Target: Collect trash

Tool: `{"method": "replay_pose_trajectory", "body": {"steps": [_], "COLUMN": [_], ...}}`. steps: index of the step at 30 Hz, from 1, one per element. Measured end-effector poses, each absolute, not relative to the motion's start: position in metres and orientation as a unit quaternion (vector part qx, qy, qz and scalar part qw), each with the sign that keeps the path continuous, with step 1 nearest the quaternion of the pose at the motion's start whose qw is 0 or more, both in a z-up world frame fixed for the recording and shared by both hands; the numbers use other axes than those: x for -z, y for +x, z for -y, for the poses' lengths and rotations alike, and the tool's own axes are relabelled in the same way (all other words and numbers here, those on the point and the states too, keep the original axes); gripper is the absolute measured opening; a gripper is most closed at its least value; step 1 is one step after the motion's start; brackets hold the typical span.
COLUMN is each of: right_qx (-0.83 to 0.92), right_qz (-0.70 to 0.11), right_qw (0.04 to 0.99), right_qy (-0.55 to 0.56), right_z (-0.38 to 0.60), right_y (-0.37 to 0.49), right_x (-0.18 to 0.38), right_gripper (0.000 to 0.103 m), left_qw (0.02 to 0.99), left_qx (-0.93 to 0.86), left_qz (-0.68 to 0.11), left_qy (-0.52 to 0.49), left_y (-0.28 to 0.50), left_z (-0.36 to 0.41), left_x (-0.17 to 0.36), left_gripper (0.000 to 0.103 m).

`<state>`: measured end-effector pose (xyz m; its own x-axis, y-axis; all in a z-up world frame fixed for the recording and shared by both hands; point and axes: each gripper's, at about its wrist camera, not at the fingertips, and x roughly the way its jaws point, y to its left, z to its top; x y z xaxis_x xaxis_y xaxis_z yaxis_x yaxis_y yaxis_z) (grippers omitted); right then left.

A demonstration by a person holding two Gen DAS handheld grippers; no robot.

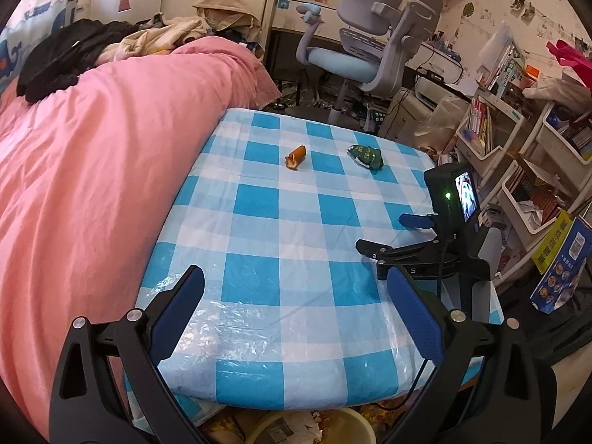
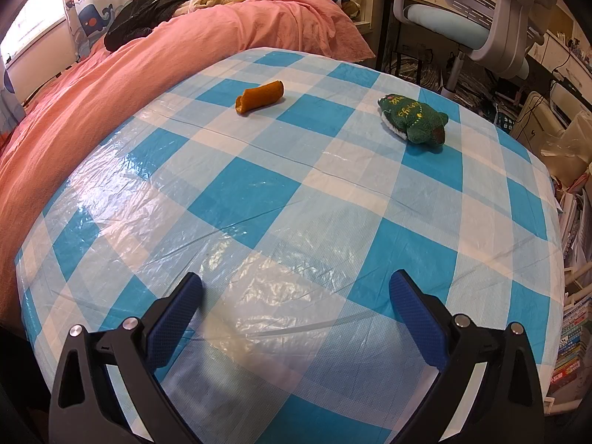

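From the left wrist camera, the left claw (image 1: 294,290) hangs low over the near end of the bench (image 1: 255,199), its two blue-padded fingers (image 1: 177,310) spread wide with nothing between them. The bench is covered in a glossy blue-and-white checked cloth. Far across it lies an orange scrap (image 1: 295,157), a short curled piece with a torn end, and to its right, well apart, a green knitted item (image 1: 366,155) with yellow stitching and a white edge. At the right side of the bench the right claw (image 1: 381,236) reaches in over the cloth, a blue pad and a black finger showing ahead of a small lit screen (image 1: 467,196); its fingers look parted, with nothing in them. A pink quilt (image 1: 92,155) on a bed lies along the bench's left side, dark and beige clothes heaped at its far end. Beyond the bench stands a grey chair (image 1: 373,40) with a light blue seat, and shelves of books fill the right. Below the near edge of the bench a pale yellow bin (image 1: 355,425) shows, with crumpled paper inside. From the right wrist camera, the right claw (image 2: 296,290) is released, blue fingers wide apart above the checked cloth (image 2: 259,185), gripping nothing. The orange scrap (image 2: 260,96) lies at the far left part of the cloth, near the quilt (image 2: 111,85), and the green knitted item (image 2: 412,118) sits at the far right, each resting alone on the cloth and clear of both claws.
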<state>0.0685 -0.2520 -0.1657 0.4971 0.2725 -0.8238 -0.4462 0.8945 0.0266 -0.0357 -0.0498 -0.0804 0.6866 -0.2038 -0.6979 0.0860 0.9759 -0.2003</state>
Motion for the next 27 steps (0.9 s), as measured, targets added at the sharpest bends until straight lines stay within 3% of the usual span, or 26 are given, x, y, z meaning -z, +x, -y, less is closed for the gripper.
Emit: {"method": "replay_pose_trajectory", "body": {"steps": [27], "right_qx": [-0.209], "right_qz": [-0.456], "right_qw": [0.86], "right_qy": [-0.095], "right_z": [0.2521], "right_y": [0.0692], "right_x": [0.1657], "right_gripper": [0.097], "left_qw": [0.916], "left_qx": [0.085], "left_qz": [-0.383], "left_qy": [-0.08], "left_y": [-0.0398], "left_z": [0.0517], "left_x": [0.079], "left_gripper": [0.095]}}
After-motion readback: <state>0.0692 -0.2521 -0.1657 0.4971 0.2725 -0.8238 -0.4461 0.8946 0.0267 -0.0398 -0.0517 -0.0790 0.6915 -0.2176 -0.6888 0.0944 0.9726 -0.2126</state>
